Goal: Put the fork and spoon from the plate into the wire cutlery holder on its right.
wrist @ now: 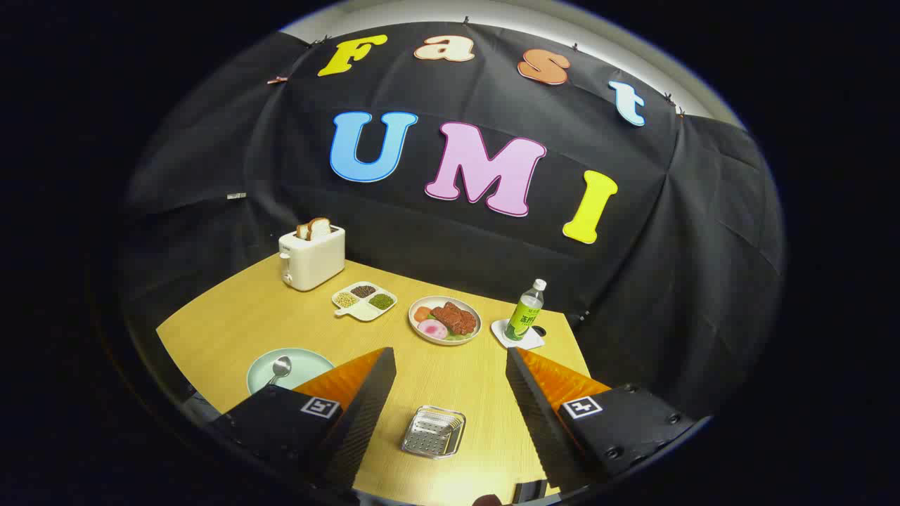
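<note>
A pale green plate [304,365] lies on the wooden table to the left of my fingers, partly hidden behind the left one. A metal spoon [279,368] rests on it, bowl upward; I cannot make out a fork. The wire cutlery holder [434,432] sits on the table low between my two fingers, with nothing visible inside. My gripper [450,369] hangs high above the table, open wide, with nothing between the fingers.
Beyond the fingers stand a white toaster [311,258] with bread slices, a divided white dish [364,301] of grains, a plate of food [444,320], and a green bottle [526,311] on a white coaster. The table's right edge [578,351] runs near the bottle.
</note>
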A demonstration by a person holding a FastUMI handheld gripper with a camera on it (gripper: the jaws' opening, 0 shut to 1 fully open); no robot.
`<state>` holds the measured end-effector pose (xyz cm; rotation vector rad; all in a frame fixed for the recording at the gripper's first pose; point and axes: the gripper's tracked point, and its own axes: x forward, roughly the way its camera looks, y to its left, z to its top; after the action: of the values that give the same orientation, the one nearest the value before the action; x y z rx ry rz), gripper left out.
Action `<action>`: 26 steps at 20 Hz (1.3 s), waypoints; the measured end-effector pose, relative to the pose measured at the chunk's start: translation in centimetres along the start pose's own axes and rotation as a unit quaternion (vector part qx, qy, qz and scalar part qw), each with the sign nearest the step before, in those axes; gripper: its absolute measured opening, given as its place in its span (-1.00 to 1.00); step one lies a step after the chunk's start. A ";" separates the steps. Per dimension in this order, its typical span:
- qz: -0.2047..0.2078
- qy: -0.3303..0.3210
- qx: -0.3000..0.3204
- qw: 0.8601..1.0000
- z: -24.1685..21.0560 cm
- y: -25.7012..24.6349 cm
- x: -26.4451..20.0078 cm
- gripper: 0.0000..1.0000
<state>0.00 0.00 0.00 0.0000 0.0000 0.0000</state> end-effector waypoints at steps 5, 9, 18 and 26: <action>-0.013 0.006 0.007 1.000 -0.2 0.1 0.5 0.97; -0.021 0.011 0.012 1.000 -0.5 0.6 1.0 0.97; -0.008 0.031 0.015 0.999 -1.3 3.7 1.7 0.97; 0.103 0.178 0.055 0.977 -8.2 14.8 2.4 0.91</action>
<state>2.37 14.80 -8.25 0.1101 0.3593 0.2078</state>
